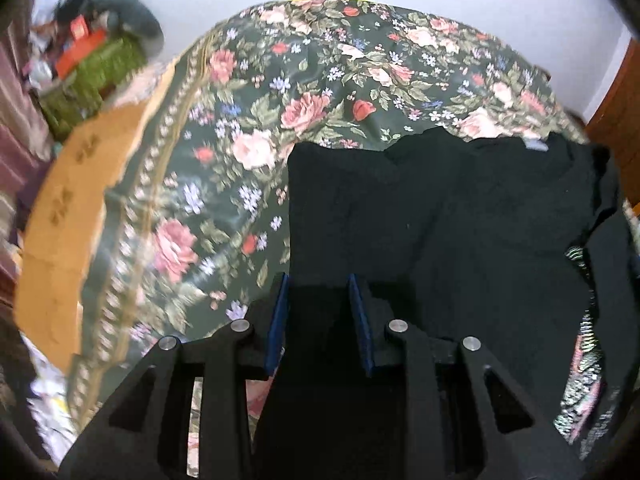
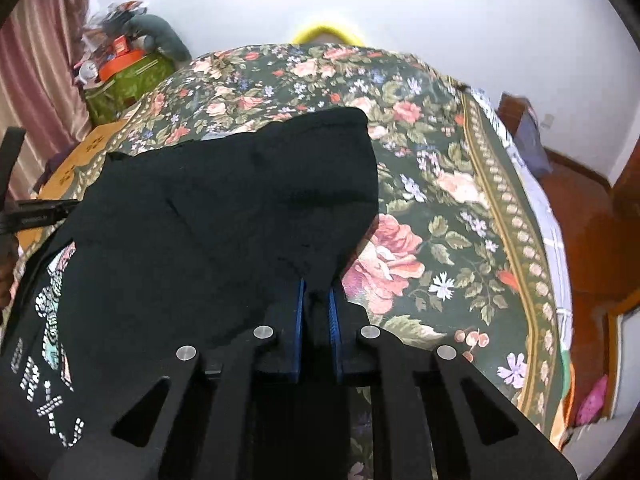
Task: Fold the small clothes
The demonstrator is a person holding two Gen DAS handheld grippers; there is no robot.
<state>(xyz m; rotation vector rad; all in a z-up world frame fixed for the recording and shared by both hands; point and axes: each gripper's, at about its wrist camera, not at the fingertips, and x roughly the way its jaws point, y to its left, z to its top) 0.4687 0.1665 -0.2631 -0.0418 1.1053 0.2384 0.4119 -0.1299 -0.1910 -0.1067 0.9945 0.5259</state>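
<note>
A black T-shirt (image 1: 460, 216) lies on a dark floral bedspread (image 1: 256, 120), partly folded over itself; a printed graphic (image 2: 52, 320) shows on its underside in the right wrist view. My left gripper (image 1: 320, 284) is open, its blue-padded fingers straddling the shirt's near left edge. My right gripper (image 2: 318, 288) is shut on the shirt's (image 2: 224, 208) right edge, with black cloth pinched between the blue pads and lifted off the bedspread (image 2: 440, 184).
A cardboard box (image 1: 60, 216) sits at the bed's left edge. A green bag with clutter (image 2: 124, 76) stands at the far left by a pink curtain (image 2: 36, 80). A yellow object (image 2: 326, 32) peeks behind the bed. Red-brown floor (image 2: 580, 220) lies to the right.
</note>
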